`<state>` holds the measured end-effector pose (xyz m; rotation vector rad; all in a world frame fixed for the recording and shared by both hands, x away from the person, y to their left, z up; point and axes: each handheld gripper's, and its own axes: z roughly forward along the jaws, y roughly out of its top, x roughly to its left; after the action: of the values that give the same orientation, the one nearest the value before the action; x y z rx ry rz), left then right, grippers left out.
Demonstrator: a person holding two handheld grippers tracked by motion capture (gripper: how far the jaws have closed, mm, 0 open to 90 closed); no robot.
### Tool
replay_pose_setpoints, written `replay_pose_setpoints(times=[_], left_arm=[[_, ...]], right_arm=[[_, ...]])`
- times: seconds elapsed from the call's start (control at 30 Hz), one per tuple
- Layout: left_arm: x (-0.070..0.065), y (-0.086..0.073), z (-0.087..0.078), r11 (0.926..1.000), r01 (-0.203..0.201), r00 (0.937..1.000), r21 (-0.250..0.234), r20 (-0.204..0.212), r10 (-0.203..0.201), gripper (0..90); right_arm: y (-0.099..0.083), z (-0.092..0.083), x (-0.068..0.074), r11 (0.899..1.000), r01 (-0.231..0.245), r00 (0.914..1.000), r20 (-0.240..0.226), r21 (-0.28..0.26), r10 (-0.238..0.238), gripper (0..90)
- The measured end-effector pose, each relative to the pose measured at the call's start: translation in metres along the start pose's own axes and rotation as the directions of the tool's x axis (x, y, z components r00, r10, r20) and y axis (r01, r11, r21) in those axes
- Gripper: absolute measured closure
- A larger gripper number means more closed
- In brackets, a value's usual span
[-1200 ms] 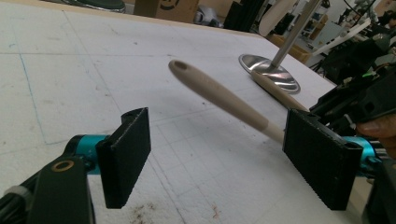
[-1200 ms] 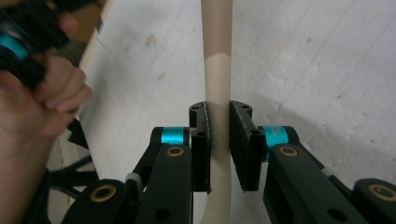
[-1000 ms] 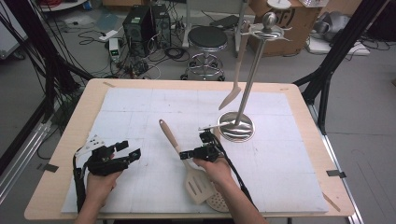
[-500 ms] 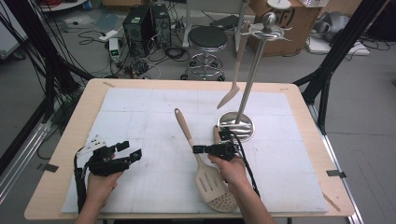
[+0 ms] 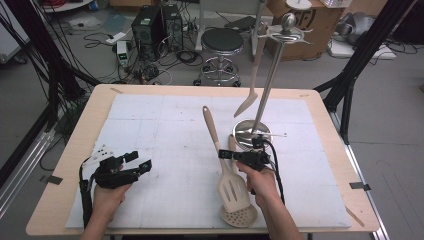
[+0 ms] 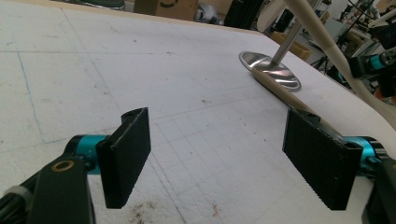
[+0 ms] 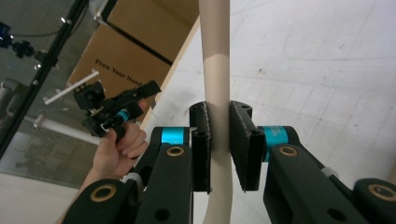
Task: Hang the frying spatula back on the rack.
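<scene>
High view: right hand-held gripper, pinching the slotted spatula, has moved rightward.

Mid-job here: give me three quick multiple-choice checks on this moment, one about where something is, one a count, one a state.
1. Where does the utensil stand sit on the table?
A. Near the left gripper
B. Right of centre, on the far half
C. At the near left corner

2. How many utensils hang on the stand?
A. One
B. Three
C. None

3. What are the right gripper's jaws doing?
A. Standing wide open
B. Clamping the stand's pole
C. Clamping the slotted spatula's handle

Answers: 1 B, its round base lies beyond the right gripper. 2 A, a single pale utensil dangles there. 3 C, the pads press on the slotted spatula.
</scene>
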<state>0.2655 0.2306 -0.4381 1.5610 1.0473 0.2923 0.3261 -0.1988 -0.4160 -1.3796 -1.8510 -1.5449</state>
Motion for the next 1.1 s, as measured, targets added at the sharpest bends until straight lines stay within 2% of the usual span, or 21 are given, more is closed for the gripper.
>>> replay_pose_setpoints(times=[0.2, 0.33, 0.57, 0.73, 0.87, 1.1], left_arm=[[-0.001, 0.000, 0.001, 1.0000, 0.000, 1.0000, 0.002, 0.000, 0.000, 24.0], [0.000, 0.000, 0.000, 1.0000, -0.001, 1.0000, 0.002, -0.001, 0.001, 24.1], [-0.001, 0.000, 0.001, 1.0000, 0.001, 1.0000, 0.003, -0.002, -0.001, 24.1], [-0.001, 0.000, 0.001, 1.0000, 0.001, 1.0000, 0.002, -0.001, -0.001, 24.1], [-0.001, 0.000, 0.001, 1.0000, 0.000, 1.0000, 0.002, -0.001, 0.000, 24.1], [-0.001, 0.000, 0.001, 1.0000, 0.000, 1.0000, 0.002, -0.002, 0.000, 24.0]], right_arm=[[-0.001, -0.019, -0.002, 0.998, -0.004, 0.9999, -0.015, -0.057, 0.003, 79.3], [-0.002, -0.030, -0.004, 0.996, 0.013, 0.9998, -0.014, -0.083, -0.014, 79.2], [-0.003, -0.051, 0.001, 0.987, 0.056, 0.9984, 0.015, -0.152, -0.055, 79.2], [-0.003, -0.062, 0.007, 0.982, 0.086, 0.9954, 0.056, -0.169, -0.077, 79.2], [-0.002, -0.070, 0.011, 0.975, 0.118, 0.9904, 0.094, -0.190, -0.102, 79.2], [0.001, -0.085, 0.017, 0.956, 0.136, 0.9882, 0.104, -0.258, -0.113, 79.1]])
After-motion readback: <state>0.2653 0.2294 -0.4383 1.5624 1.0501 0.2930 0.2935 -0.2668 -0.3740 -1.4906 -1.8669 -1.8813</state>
